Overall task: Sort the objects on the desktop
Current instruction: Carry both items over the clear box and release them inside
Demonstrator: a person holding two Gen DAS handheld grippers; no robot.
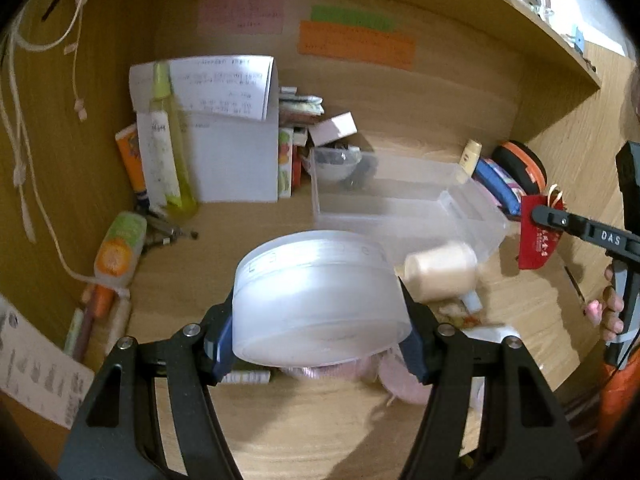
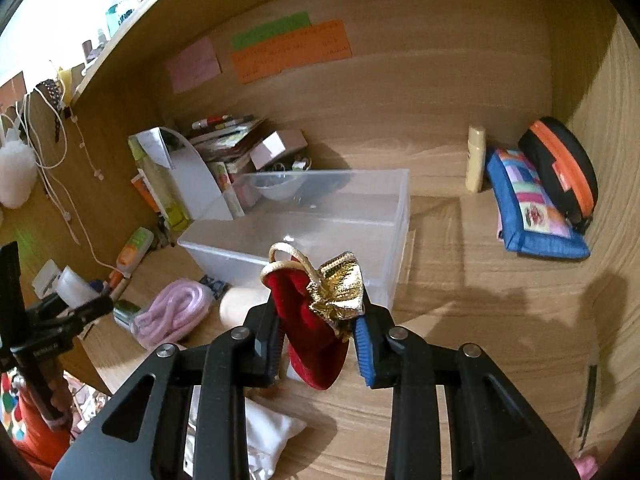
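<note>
We have both loaded. Left gripper (image 1: 320, 320) has its fingers clamped on the sides of a round frosted jar (image 1: 320, 296), held tilted above the table (image 1: 320, 432). Right gripper (image 2: 320, 328) has its fingers closed on a red pouch (image 2: 310, 328) with a gold top, hanging in front of the clear bin (image 2: 320, 216).

Risks as we see them:
- Jar wall is smooth and curved, grip is only at the edges; a tilt or jolt could let it slip onto the pink cord (image 2: 172, 316) and cream bottle (image 1: 440, 270) below.
- Pouch is soft and pinched near its top; it may sag out.
- Both going for the bin at once could collide.
</note>
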